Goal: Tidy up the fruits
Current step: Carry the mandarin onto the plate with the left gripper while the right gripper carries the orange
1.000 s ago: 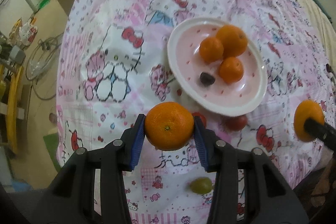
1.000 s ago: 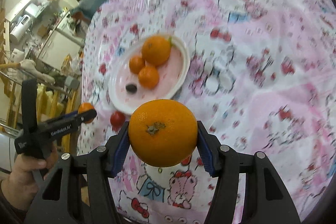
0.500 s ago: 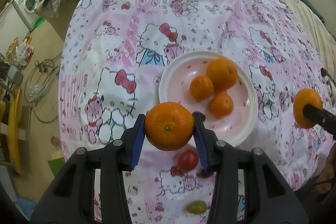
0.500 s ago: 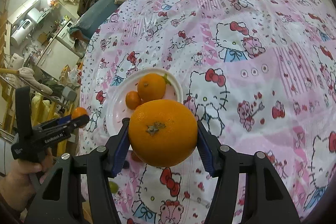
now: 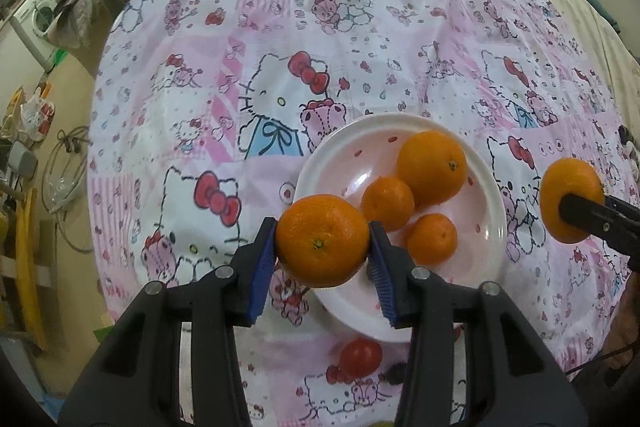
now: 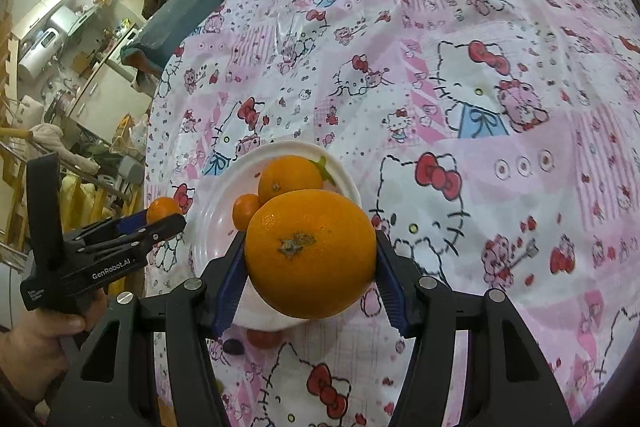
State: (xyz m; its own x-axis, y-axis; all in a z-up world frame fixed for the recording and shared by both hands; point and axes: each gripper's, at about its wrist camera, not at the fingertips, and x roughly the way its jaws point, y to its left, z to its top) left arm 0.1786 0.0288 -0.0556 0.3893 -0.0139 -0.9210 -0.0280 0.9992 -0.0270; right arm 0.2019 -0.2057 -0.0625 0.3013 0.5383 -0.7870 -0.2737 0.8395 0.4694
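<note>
My left gripper [image 5: 322,247] is shut on a small orange [image 5: 320,227], held above the near left rim of the white plate [image 5: 360,131]. Three oranges lie on the plate: a big one [image 5: 432,167] and two small ones [image 5: 387,203] [image 5: 432,239]. My right gripper [image 6: 310,259] is shut on a large orange [image 6: 310,239] above the plate's [image 6: 208,223] near side. It hides part of the plate and the oranges [image 6: 289,177] there. The left gripper [image 6: 164,223] with its small orange [image 6: 162,209] shows at the left, in a person's hand [image 6: 36,335].
A red tomato [image 5: 360,357] and a small dark fruit [image 5: 396,373] lie on the pink cartoon-print tablecloth [image 5: 280,47] just in front of the plate. The table edge drops to the floor on the left, with cables and furniture there. Bedding lies beyond the far edge.
Both grippers have moved forward over the table with their oranges still gripped. The plate has slid down in both views and now sits right behind the held fruit. The green grape has almost left view.
</note>
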